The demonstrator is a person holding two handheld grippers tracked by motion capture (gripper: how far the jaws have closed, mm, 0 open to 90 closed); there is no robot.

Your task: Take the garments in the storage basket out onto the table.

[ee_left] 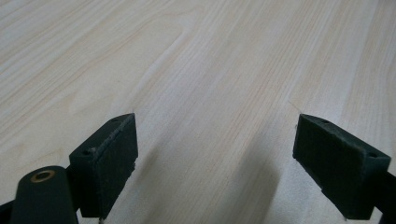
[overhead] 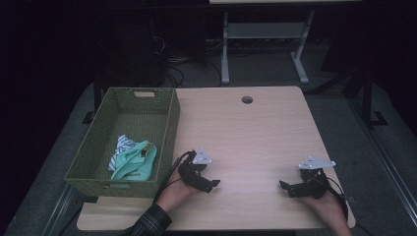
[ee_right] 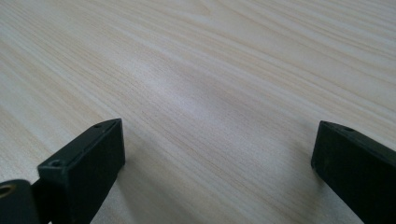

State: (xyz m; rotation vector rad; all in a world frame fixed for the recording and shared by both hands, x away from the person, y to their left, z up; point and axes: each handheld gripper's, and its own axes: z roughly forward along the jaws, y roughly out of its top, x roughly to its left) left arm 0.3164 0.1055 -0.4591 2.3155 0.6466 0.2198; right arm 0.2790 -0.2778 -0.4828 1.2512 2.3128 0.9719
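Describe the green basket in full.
The basket is a rectangular, olive-green bin of what looks like woven or perforated material, with straight walls and a cut-out handle slot in its far end. It stands upright and open-topped along the left edge of the table, partly overhanging it. Inside, at the near end, lies a heap of clothes, mint-green and striped white fabric. The left gripper rests on the table just right of it, not touching.

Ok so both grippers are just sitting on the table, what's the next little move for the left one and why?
Probably swing the left gripper up and leftward over the rim of the green basket. Its jaws stand open with bare wood between them, and the nearest things to it are the clothes heaped in the basket's near end. The right gripper is open too, but farther off.
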